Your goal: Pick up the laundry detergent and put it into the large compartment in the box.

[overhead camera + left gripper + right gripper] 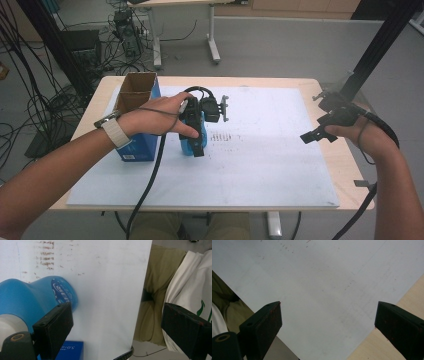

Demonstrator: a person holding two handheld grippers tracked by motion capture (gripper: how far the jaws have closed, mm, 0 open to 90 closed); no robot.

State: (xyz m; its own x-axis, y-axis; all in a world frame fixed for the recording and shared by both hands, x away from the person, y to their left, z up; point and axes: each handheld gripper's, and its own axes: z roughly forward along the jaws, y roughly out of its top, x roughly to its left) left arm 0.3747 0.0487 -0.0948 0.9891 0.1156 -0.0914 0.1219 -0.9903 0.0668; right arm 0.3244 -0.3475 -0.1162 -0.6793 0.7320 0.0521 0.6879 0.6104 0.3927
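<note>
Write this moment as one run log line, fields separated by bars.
left claw: open, beside blue bottle, not gripping | right claw: open, nothing between | cardboard box: left of bottle

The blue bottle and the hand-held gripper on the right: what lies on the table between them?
Nothing but bare white mat with faint reddish marks, seen in the high view between the blue bottle and the right hand-held gripper.

The blue bottle (37,298) carries a dark blue oval label with white lettering, too blurred to read. Below it, the blue box (70,351) shows white print resembling "3.0".
</note>
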